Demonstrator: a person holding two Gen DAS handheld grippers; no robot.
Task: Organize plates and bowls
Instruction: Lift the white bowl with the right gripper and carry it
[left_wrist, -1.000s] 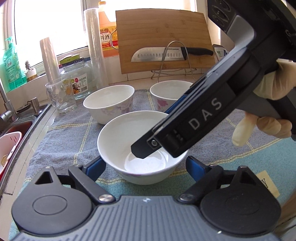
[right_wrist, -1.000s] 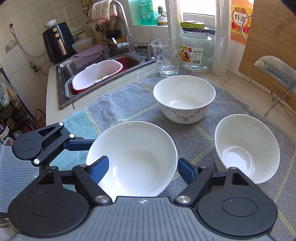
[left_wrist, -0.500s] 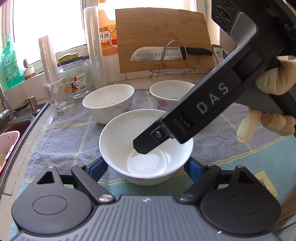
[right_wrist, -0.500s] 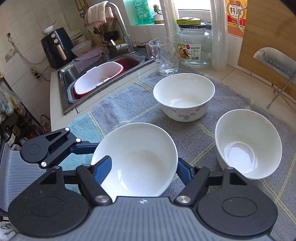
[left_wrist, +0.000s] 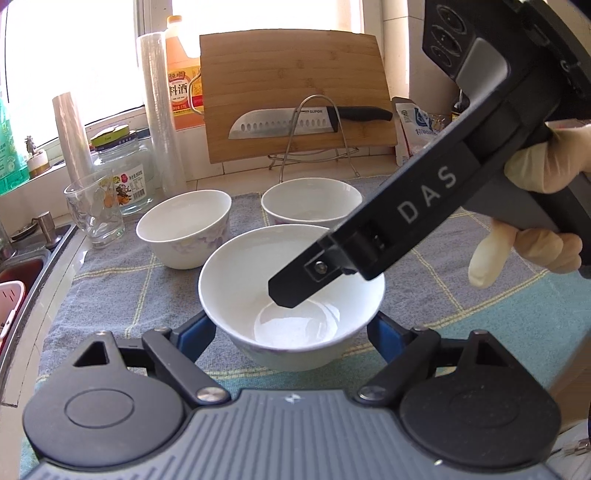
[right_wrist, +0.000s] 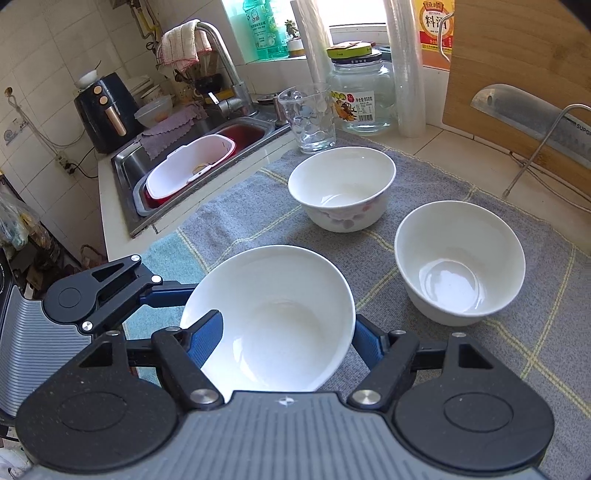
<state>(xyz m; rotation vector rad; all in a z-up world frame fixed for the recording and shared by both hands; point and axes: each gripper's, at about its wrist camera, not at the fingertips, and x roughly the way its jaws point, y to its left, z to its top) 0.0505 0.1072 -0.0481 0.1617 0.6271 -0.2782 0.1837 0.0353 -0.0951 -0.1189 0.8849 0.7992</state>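
Note:
A white bowl (left_wrist: 236, 280) (right_wrist: 288, 288) sits nearest me on the grey checked towel (left_wrist: 110, 288). My left gripper (left_wrist: 290, 332) is shut on its lower body, a blue pad on each side. My right gripper (right_wrist: 286, 332) reaches in from the right, held by a gloved hand (left_wrist: 535, 251). It straddles the bowl's wall: one of its fingers (left_wrist: 291, 291) hangs inside the bowl, the other stands outside the rim. A wide gap shows between its pads. Behind stand a floral bowl (left_wrist: 184, 225) (right_wrist: 343, 184) and a plain white bowl (left_wrist: 310, 199) (right_wrist: 458, 258).
A drinking glass (left_wrist: 94, 210) and a glass jar (left_wrist: 125, 173) stand at the towel's far left corner. The sink (right_wrist: 255, 129) with a red-and-white basin (right_wrist: 184, 170) lies beyond the counter edge. A cutting board (left_wrist: 295, 74), knife and wire rack (left_wrist: 314, 147) line the back wall.
My left pads drew in slightly against the near bowl. My right gripper narrowed a little, rolled and shifted, its finger still inside the bowl.

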